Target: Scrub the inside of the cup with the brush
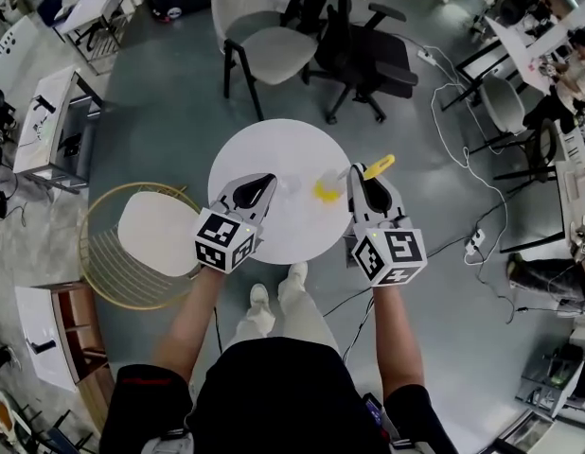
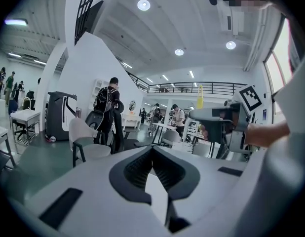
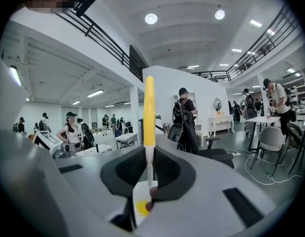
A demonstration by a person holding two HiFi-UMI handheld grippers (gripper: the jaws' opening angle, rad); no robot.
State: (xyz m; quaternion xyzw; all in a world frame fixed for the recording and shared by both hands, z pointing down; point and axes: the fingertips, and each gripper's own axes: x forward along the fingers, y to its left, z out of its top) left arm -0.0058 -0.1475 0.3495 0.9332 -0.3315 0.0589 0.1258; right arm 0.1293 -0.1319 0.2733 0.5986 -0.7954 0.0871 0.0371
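Over the round white table (image 1: 274, 145), my left gripper (image 1: 271, 180) is shut, and a faint clear cup (image 1: 291, 188) sits right at its tips, seemingly pinched by the rim. In the left gripper view the jaws (image 2: 153, 149) meet with no gap, and the cup cannot be made out there. My right gripper (image 1: 354, 170) is shut on a brush. Its yellow handle (image 1: 379, 166) sticks up past the jaws and its yellow head (image 1: 325, 189) hangs beside the cup. The right gripper view shows the handle (image 3: 149, 112) clamped upright in the right gripper (image 3: 149, 152).
A gold wire chair with a white seat (image 1: 155, 235) stands left of the table. A white chair (image 1: 264, 41) and a black office chair (image 1: 368, 55) stand beyond it. Cables (image 1: 472, 159) trail across the floor at the right. The person's shoes (image 1: 278, 287) are at the table's near edge.
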